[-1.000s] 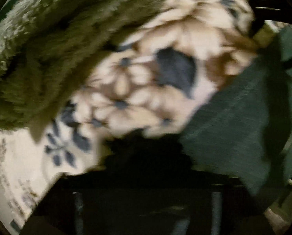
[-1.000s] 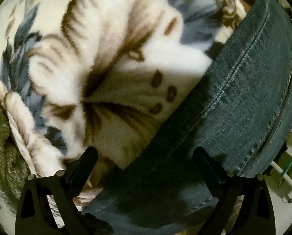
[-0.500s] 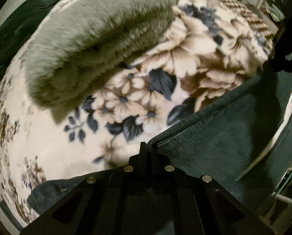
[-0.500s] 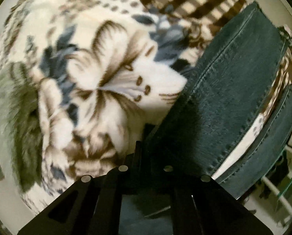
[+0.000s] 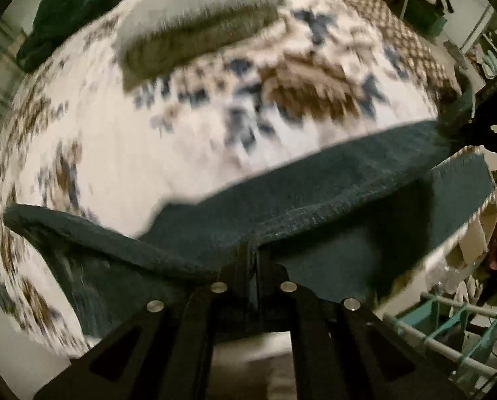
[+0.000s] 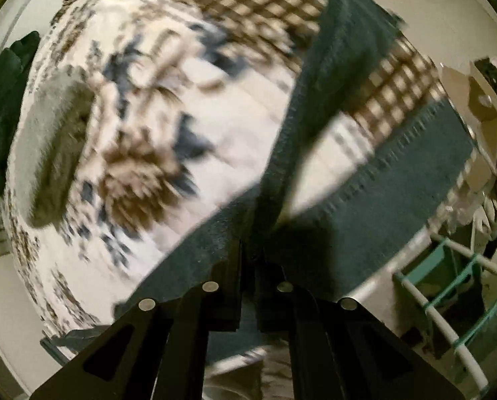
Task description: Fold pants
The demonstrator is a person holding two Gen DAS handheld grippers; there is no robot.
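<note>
You are pinching the dark pants (image 5: 315,200) in both: left gripper (image 5: 252,253) and right gripper (image 6: 248,253) are clamping denim above the floral blanket (image 5: 131,153).

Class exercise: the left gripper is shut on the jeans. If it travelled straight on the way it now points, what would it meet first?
The left gripper already has the jeans between its closed jaws, so denim comes first. Beyond that fold lies the floral blanket; blur leaves the depth uncertain.

Left claw (image 5: 252,260) and right claw (image 6: 248,260) both clamped tight.
</note>
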